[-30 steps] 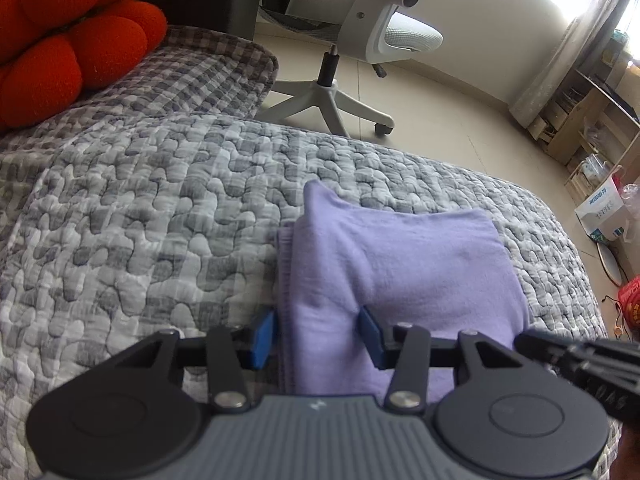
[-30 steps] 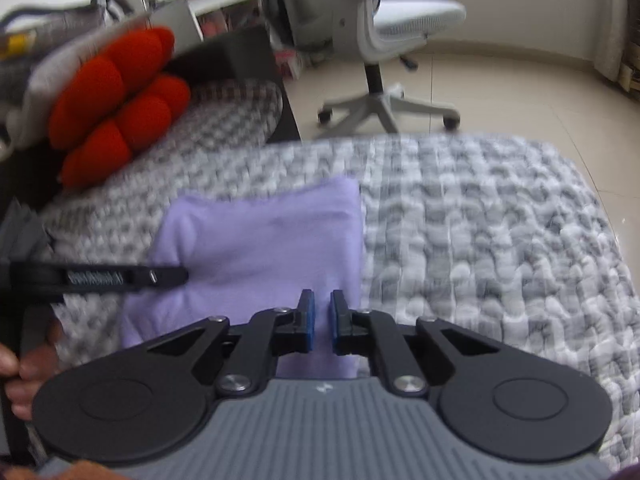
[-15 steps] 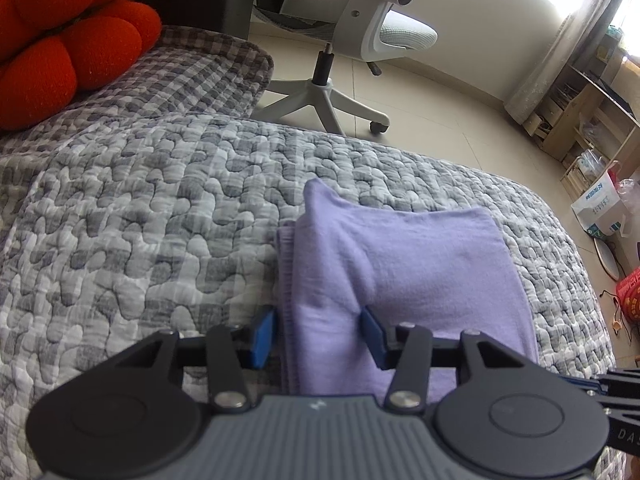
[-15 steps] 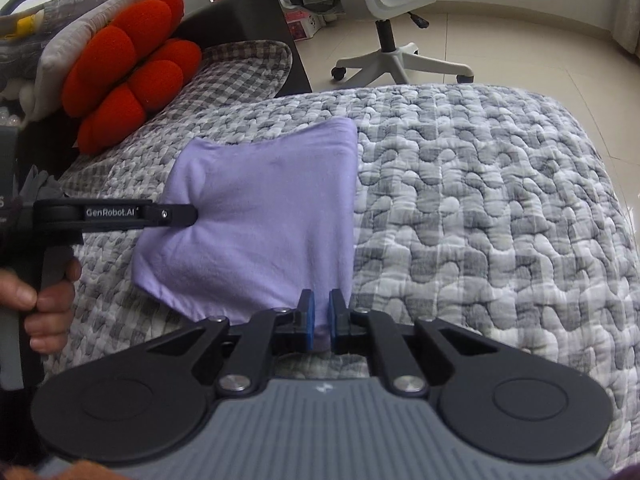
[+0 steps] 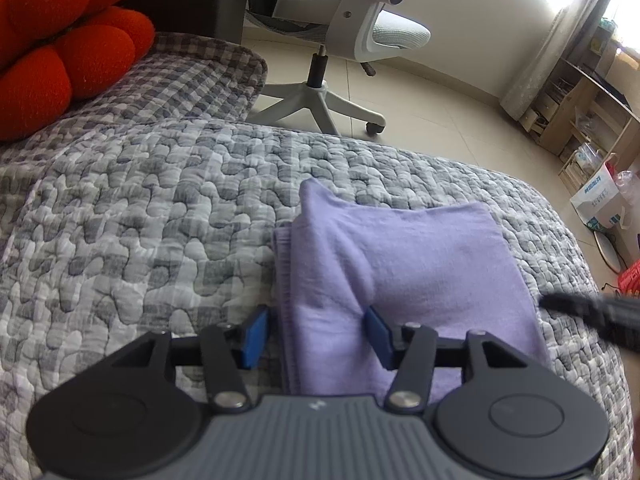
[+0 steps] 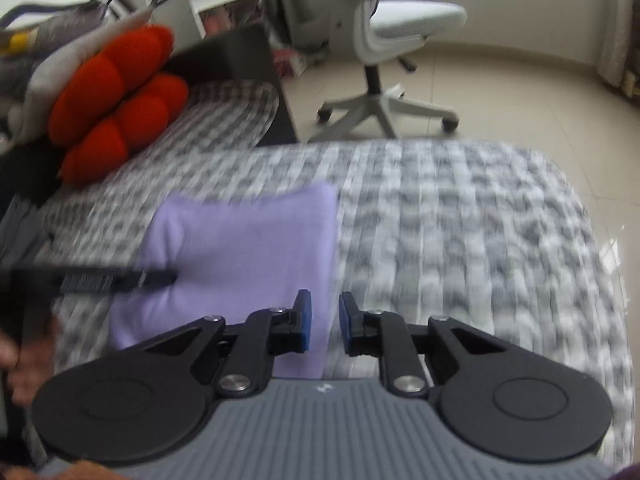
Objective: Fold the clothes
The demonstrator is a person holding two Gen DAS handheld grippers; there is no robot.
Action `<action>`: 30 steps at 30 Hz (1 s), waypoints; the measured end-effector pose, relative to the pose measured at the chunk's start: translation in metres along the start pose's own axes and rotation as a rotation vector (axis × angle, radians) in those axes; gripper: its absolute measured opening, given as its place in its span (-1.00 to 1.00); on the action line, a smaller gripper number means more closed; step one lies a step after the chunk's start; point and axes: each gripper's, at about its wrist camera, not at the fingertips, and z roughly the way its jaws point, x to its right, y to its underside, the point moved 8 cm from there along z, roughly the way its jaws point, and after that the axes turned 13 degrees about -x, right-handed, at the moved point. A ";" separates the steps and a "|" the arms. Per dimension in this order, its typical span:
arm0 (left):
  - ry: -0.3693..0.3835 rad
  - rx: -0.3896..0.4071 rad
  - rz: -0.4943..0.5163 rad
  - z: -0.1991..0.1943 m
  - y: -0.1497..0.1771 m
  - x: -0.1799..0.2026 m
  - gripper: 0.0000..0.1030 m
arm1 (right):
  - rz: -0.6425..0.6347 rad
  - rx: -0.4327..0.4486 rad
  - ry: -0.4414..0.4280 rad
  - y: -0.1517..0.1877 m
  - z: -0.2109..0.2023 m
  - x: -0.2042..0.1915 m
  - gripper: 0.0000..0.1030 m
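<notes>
With the folded purple cloth (image 5: 404,280) lying mid-frame on the quilted bed (image 5: 140,216), both the left gripper (image 5: 316,334) and right gripper (image 6: 325,322) are opening off its near edge, so release seems underway; next, lift clear.

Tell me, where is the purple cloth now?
The purple cloth lies folded on the grey quilt, in front of both tools, with the red cushion to its far left and the office chair beyond the bed.
</notes>
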 end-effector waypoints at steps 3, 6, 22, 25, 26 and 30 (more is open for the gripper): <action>0.010 -0.007 -0.003 0.001 -0.002 0.000 0.10 | 0.062 0.027 -0.043 -0.020 0.014 0.005 -0.60; 0.011 -0.008 0.005 0.002 -0.003 0.000 0.13 | 0.079 0.012 -0.069 -0.035 0.031 0.005 -0.60; 0.025 -0.011 0.019 0.001 -0.002 -0.003 0.15 | 0.037 0.145 0.054 -0.056 0.033 -0.006 -0.63; 0.008 -0.002 0.027 0.001 -0.001 -0.002 0.15 | 0.018 0.171 0.028 -0.053 0.017 -0.017 -0.56; 0.004 -0.001 0.029 0.001 -0.001 -0.001 0.15 | 0.010 0.173 0.028 -0.050 0.013 -0.021 -0.51; -0.009 0.005 0.031 -0.002 0.001 0.000 0.15 | -0.022 0.175 0.042 -0.038 -0.003 -0.033 -0.50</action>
